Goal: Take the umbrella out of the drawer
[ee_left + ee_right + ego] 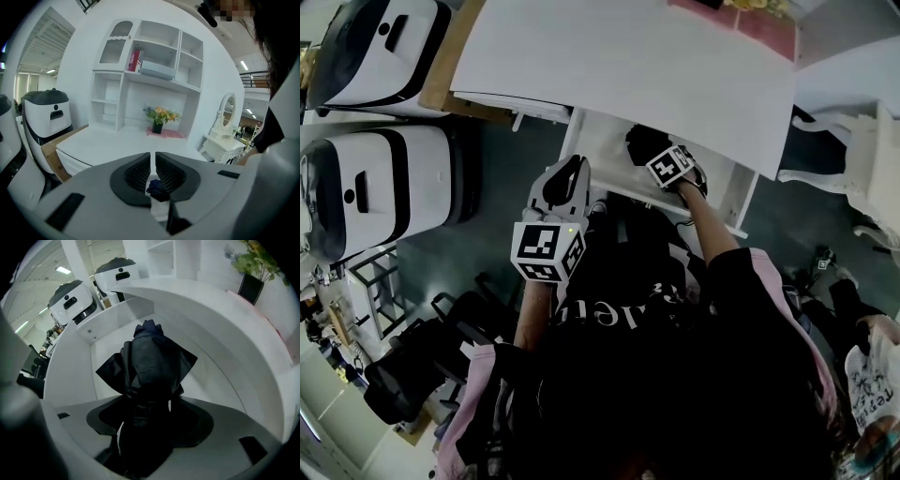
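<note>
The white drawer (744, 201) stands pulled out from under the white desk (628, 56). A dark folded umbrella (639, 141) lies in it. My right gripper (662, 159) points steeply down into the drawer. In the right gripper view its jaws (152, 414) stand wide on either side of the umbrella (150, 362), with slivers of white drawer floor (211, 380) showing beside the fabric. My left gripper (572, 169) hovers in front of the drawer's left end, shut and empty (153, 155). A bit of dark blue umbrella (158, 188) shows below its jaws.
Two white machines with black bands (375, 178) (384, 37) stand left of the desk, beside a cardboard box (441, 70). A white dressing table (862, 141) stands at the right. A shelf unit (150, 65) and a vase of flowers (158, 123) rise behind the desktop.
</note>
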{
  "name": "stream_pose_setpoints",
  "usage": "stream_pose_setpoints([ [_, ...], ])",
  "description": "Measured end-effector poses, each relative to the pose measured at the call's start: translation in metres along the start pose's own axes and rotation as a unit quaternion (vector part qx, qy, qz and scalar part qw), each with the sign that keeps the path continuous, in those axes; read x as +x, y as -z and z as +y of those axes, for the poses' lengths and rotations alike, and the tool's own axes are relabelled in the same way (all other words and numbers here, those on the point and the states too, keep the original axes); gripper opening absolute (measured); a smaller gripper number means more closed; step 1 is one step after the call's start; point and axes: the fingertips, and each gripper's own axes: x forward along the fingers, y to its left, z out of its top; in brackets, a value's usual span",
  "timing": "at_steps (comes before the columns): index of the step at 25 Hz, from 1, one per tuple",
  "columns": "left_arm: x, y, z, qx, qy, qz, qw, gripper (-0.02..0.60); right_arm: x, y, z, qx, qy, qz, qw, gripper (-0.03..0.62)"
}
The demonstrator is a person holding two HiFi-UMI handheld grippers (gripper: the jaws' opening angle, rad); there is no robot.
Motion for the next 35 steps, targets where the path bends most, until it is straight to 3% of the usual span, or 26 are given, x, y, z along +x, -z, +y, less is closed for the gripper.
stream_pose_setpoints([
  [10,0.0,0.0,0.012,-0.003,-0.016,0.001,0.9999,0.043,0.027,0.008,-0.007,-0.004,0.029,0.042,0.999,0.281],
  [21,-0.019,0.002,0.032,-0.002,-0.012,-0.004,0.9999,0.043,-0.015,0.007,0.022,-0.086,0.025,0.016,0.996,0.279],
  [28,-0.035,0.004,0.042,0.002,0.005,-0.011,0.9999,0.043,-0.06,-0.008,0.04,-0.113,0.063,-0.012,0.991,0.279],
  [31,-0.042,0.006,0.046,0.001,0.012,-0.013,0.9998,0.043,-0.08,-0.016,0.047,-0.106,0.076,-0.024,0.991,0.279],
  [35,-0.052,0.007,0.052,0.003,0.022,-0.019,0.9996,0.044,-0.117,-0.033,0.063,-0.056,0.079,-0.07,0.993,0.279],
])
